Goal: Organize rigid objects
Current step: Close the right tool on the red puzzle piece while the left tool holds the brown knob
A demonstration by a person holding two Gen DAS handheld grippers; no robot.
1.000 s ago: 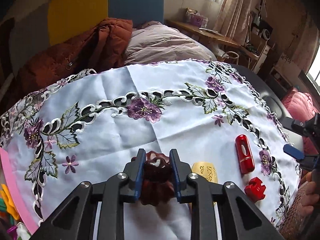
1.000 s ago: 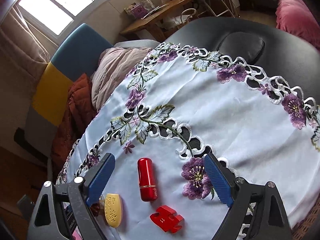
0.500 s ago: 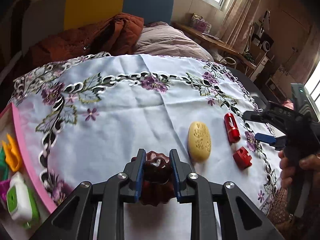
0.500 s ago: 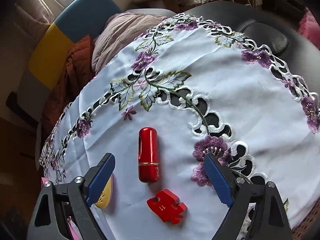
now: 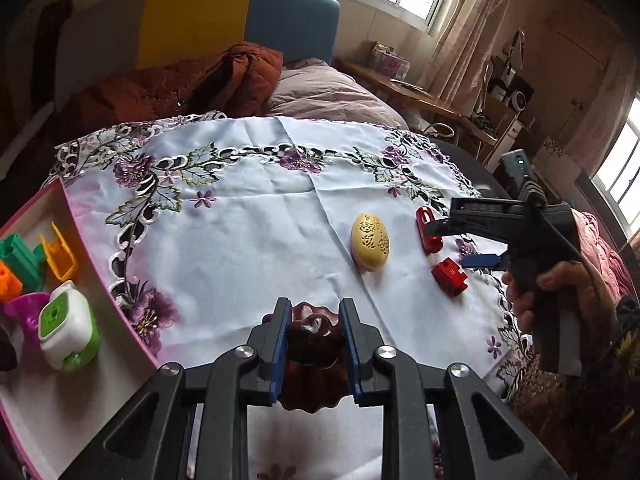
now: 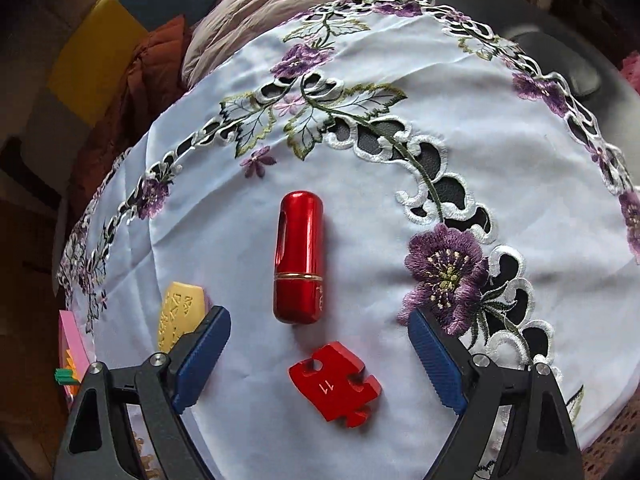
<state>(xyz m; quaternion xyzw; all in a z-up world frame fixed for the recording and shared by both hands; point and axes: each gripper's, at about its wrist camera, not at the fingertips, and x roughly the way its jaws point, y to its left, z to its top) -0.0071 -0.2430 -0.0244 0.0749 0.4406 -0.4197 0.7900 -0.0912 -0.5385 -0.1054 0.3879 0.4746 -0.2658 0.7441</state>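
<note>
My left gripper [image 5: 313, 312] is shut on a dark brown fluted cup [image 5: 312, 356] and holds it above the white embroidered cloth [image 5: 248, 240]. My right gripper [image 6: 318, 324] is open wide, low over the cloth, with a red lipstick tube [image 6: 299, 256] and a red puzzle-shaped block [image 6: 335, 387] lying between its fingers. A yellow oval box [image 6: 176, 314] lies just left of its left finger. In the left wrist view the yellow box [image 5: 370, 246], the tube [image 5: 427, 234], the block [image 5: 449, 276] and the right gripper [image 5: 460, 242] sit at the right.
A pink-rimmed white tray [image 5: 100, 300] at the left holds several small plastic toys, among them a white and green one [image 5: 66, 326]. Behind the round table are a brown jacket [image 5: 192, 88], a pillow and a yellow and blue headboard.
My left gripper has pulled back and swung left with the cup, bringing the tray into view. My right gripper has dropped closer over the red tube and red block.
</note>
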